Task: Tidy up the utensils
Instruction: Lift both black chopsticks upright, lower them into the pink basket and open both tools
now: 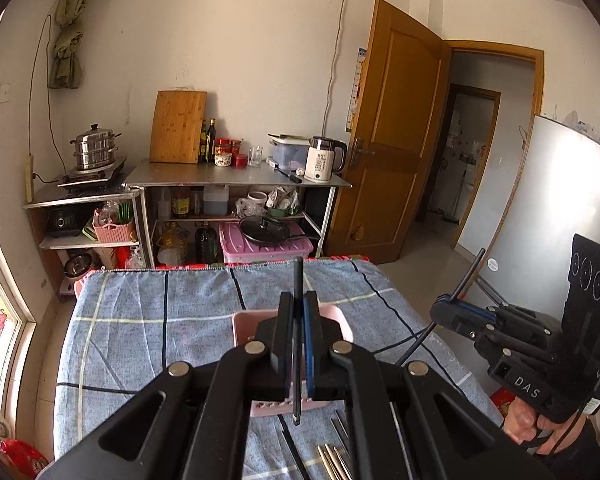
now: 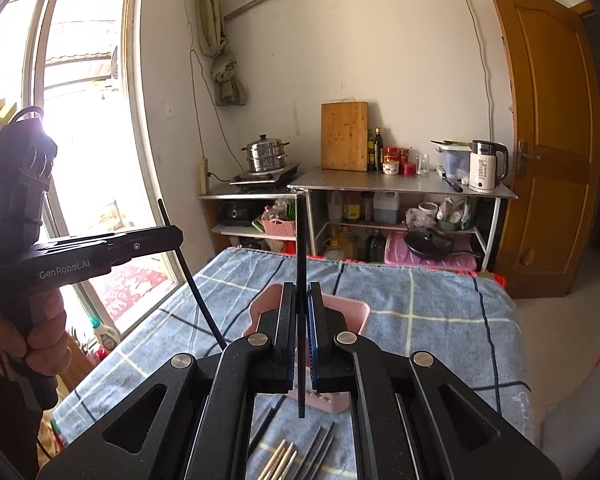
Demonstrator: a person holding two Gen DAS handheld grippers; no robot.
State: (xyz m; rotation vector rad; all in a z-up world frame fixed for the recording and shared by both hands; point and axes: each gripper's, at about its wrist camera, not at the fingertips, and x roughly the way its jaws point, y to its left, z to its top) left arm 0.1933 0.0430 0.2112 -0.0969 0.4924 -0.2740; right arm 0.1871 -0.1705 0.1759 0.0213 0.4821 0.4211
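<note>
chopstick (image 1: 298, 344) upright in left gripper (image 1: 299, 300)

Just ahead of the left tool (image 1: 299, 308), on the desk (image 1: 148, 312): a basket (image 1: 244, 326). Below the tool, loose chopsticks (image 1: 334, 460). Well beyond, shelves (image 1: 236, 178) against the wall.

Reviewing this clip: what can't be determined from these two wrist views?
- Inside of the pink plastic utensil holder: both views, blocked by gripper fingers.
- Count of the loose metal and black chopsticks on the blue checked cloth: cut off by bottom edge and gripper frames.
- Black chopstick in the left gripper: middle hidden between pads.
</note>
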